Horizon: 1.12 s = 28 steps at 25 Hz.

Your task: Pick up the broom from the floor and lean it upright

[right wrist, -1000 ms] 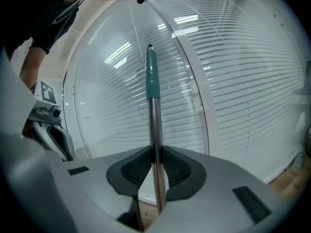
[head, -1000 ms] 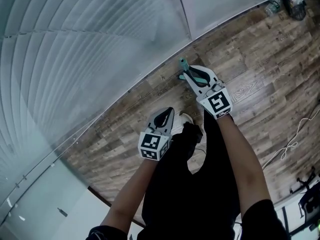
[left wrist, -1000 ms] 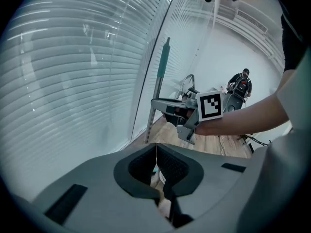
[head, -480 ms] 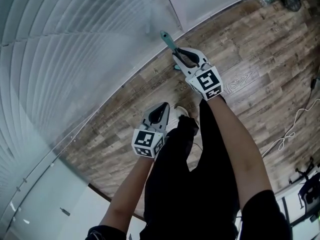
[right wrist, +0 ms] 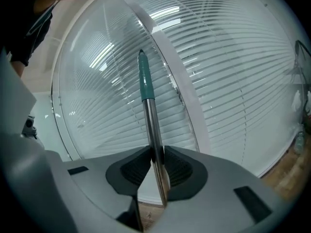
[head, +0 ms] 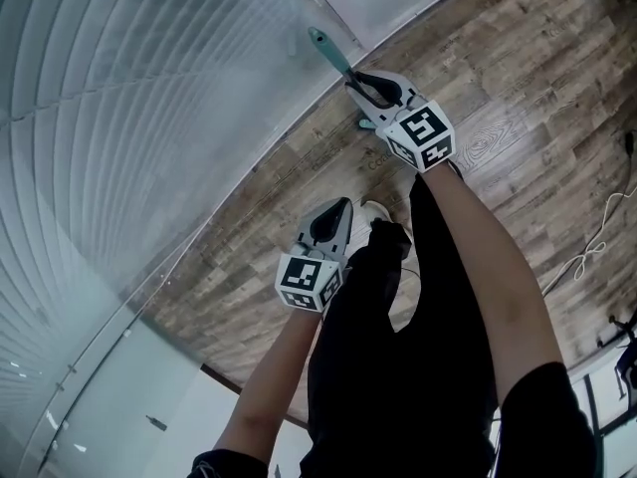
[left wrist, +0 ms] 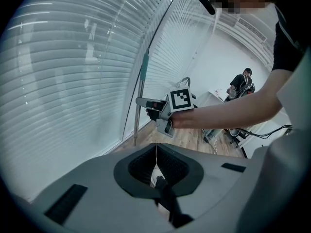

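Two tongs show from above: my right tongs (head: 364, 80) has carried the broom (head: 331, 53) upright toward the blinds (head: 149, 118) (nearly leaned, I judge). Left view: my left tongs (left wrist: 155, 152) is pressed together, empty. Right view: the jaws have just been easing apart, pads still touching the broom.

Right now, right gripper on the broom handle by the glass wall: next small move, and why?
Probably lean the broom handle onto the glass wall, then release fully. The right gripper has its pads on the upright steel shaft, though its jaws have just been opening, and I can't tell whether the teal grip rests on anything yet.
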### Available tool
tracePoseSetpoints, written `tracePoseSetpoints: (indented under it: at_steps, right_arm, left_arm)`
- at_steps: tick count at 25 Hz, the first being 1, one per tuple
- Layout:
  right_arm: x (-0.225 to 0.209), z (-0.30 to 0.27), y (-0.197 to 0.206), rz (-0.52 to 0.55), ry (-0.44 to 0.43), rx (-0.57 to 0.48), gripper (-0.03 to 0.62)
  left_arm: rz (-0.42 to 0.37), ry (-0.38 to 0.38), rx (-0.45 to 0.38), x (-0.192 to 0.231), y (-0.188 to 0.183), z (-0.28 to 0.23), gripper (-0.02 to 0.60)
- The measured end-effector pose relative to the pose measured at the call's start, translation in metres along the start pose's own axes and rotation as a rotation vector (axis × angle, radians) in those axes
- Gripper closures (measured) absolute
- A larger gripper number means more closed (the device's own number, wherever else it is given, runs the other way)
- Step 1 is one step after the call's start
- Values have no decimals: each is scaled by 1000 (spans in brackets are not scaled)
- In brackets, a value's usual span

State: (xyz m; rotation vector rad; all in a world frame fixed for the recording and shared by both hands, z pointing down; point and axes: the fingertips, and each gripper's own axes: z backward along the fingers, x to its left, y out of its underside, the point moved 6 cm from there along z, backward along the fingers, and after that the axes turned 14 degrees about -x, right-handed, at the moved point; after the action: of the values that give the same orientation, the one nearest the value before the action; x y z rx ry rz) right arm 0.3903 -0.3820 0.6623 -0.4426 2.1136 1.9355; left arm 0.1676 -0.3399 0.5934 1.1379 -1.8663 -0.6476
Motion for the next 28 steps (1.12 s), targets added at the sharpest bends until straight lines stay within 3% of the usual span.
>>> tracePoseSetpoints:
  at_steps: [9, 16, 21, 28]
  right_arm:
    - [-13, -8, 2, -26, -23, -5, 502]
    - [-17, -11, 1, -59, -10, -22, 502]
    - [-20, -14, 4, -68, -11, -30, 500]
    - [-32, -16, 7, -82, 22, -54, 497]
  left_arm:
    - [5, 63, -36, -15, -6, -6, 561]
    - [26, 35, -85, -22, -11, -6, 561]
    - [-59, 61, -82, -34, -16, -10, 561]
    - [-37, 60, -112, -35, -18, -15, 561]
